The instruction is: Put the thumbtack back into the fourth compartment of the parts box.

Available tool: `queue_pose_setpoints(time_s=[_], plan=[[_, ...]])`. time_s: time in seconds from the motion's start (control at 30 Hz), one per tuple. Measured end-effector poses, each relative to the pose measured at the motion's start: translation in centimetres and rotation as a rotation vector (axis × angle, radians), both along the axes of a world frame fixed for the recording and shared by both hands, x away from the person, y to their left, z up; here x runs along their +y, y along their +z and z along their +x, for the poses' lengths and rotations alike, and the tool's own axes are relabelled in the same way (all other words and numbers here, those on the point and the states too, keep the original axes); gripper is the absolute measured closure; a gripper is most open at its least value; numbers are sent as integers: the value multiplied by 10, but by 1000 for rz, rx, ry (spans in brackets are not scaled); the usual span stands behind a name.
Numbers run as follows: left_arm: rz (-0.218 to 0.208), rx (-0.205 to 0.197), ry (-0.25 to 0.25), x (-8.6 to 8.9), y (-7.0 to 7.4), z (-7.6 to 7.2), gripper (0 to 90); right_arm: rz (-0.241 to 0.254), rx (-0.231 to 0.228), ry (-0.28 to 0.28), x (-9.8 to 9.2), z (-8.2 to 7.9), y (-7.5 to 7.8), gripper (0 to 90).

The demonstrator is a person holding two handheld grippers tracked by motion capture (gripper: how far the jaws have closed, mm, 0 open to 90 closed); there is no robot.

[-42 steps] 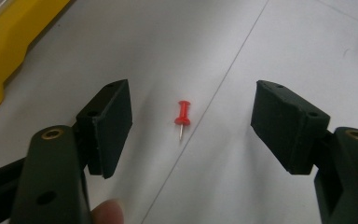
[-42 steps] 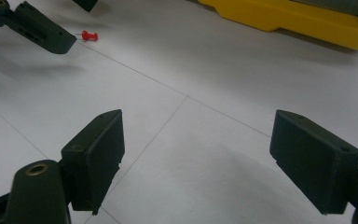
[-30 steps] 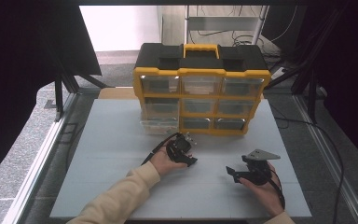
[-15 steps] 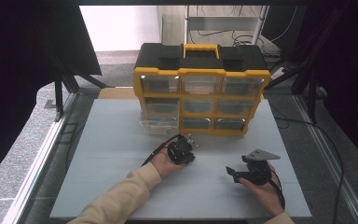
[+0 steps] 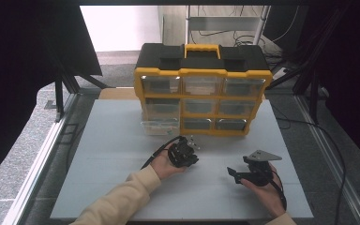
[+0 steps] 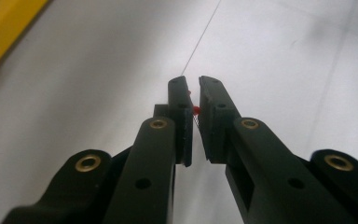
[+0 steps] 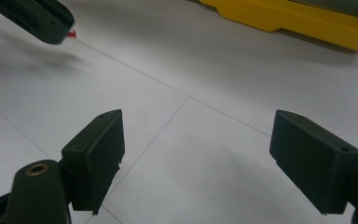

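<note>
While I am watching the feed from afar, the left gripper [image 6: 193, 86] is pinching a tiny red piece [image 6: 196, 109] between its pads, the jaws having just been closing on it until only a sliver of gap is showing. In the left gripper view, at centre frame, the red piece is sitting partway down the pads, short of the tips, and what it is I cannot tell at this size. In the right gripper view the same red piece [image 7: 71, 34] is poking out from the left gripper's black tip [image 7: 51, 25] in the upper left corner, just above the white table [image 7: 191, 60]. In the high view, the left gripper [image 5: 183, 153] is resting in the person's hand near the middle of the frame, just below the yellow and black organizer [image 5: 201, 93], whose lower left drawer [image 5: 160, 126] is standing pulled out. The right gripper [image 7: 196, 154] is holding its jaws wide apart with nothing between them, bare table showing in the gap; in the high view it [image 5: 251, 172] is sitting at lower right, well apart from the left one.
</note>
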State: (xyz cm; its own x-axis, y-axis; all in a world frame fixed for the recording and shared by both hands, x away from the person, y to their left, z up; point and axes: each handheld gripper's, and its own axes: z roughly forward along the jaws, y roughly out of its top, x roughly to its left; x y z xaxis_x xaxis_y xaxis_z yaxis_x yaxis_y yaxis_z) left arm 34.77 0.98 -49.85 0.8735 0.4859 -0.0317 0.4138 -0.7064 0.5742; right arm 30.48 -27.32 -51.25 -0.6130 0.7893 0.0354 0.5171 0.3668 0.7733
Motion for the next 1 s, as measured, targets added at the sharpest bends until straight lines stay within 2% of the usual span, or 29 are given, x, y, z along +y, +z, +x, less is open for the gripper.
queue_pose_setpoints(time_s=[0.03, 0.27, 0.37, 0.43, 0.53, 0.63, 0.83, 1.0], plan=[[-18, -5, 0, 2, 4, -2, 833, -1, 0, 1, 0, 0, 0, 181], [-76, -17, -6, 13, 20, -12, 833, -1, 0, -1, 0, 0, 0, 182], [-94, -19, -10, 17, 23, -14, 833, -4, 1, -3, 0, 0, 0, 181], [-132, -20, -6, 23, 26, -18, 833, -1, 0, -2, 0, 0, 0, 181], [-152, -17, 0, 28, 28, -19, 833, -1, 0, -3, 0, 0, 0, 182], [-192, -23, 9, 37, 34, -21, 833, -3, 0, -1, 0, 0, 0, 181], [-236, -39, 14, 47, 43, -31, 833, 0, 0, -4, 0, 0, 0, 181], [-251, -53, 12, 53, 49, -37, 833, -2, -1, -4, 0, 0, 0, 181]])
